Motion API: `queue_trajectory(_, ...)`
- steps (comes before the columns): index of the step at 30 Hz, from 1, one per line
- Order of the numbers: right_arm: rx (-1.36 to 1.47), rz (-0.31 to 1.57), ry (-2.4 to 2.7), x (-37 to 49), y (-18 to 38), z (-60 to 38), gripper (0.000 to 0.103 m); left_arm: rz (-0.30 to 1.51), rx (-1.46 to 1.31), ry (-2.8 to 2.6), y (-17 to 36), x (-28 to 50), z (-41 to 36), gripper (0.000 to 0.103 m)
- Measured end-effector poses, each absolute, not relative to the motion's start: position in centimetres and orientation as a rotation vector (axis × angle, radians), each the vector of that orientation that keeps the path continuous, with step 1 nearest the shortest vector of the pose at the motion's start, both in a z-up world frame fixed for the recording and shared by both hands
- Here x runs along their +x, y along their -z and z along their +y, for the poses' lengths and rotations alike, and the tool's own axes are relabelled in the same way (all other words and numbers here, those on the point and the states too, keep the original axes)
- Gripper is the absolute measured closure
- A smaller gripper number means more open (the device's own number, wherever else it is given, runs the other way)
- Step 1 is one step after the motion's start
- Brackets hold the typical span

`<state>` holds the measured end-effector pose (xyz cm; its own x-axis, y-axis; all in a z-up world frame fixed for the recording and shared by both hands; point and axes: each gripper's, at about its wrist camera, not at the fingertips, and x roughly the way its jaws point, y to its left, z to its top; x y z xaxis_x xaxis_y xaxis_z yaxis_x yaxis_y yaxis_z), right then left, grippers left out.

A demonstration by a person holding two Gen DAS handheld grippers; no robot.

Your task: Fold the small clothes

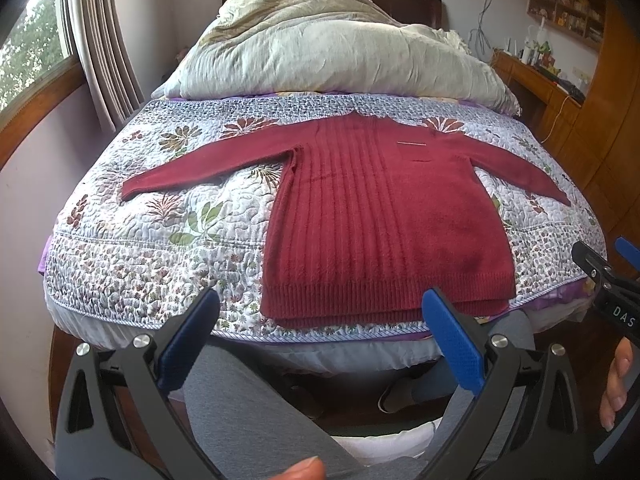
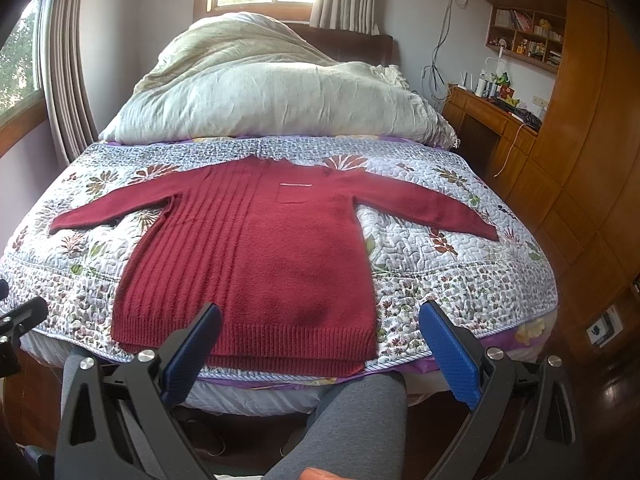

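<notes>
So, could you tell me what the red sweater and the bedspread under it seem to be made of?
The red sweater looks like soft matte knit, probably wool or acrylic: ribbed hem, raised vertical ribs. The bedspread looks like quilted printed cotton: puckered stitching, floral print.

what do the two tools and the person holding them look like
Both the left tool and right tool have black plastic frames, silver round bolts and textured blue fingers. White letters "DAS" mark the right tool's body in the left view. The person wears grey leggings.
</notes>
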<state>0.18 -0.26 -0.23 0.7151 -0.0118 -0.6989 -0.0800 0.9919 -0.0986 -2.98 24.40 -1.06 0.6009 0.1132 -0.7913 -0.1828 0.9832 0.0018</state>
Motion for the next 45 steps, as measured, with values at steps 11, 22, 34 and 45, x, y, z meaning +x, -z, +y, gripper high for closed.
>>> queue_trajectory(11, -0.125, 0.774, -0.037, 0.2, 0.3, -0.29, 0.004, 0.915, -0.084, -0.17, 1.07, -2.92, 24.37, 0.003)
queue_trajectory(22, -0.125, 0.774, -0.036, 0.19, 0.32, -0.31, 0.004, 0.918, -0.085, -0.171, 1.09, -2.82, 24.53, 0.003)
queue_trajectory(34, -0.125, 0.776, -0.037, 0.26, 0.51, -0.4, 0.004, 0.92, -0.084, -0.172, 1.15, -2.77, 24.58, 0.003)
queue_trajectory(45, -0.126, 0.777, -0.036, 0.34, 0.64, -0.52, 0.004, 0.919, -0.086, -0.17, 1.2, -2.6, 24.53, 0.003)
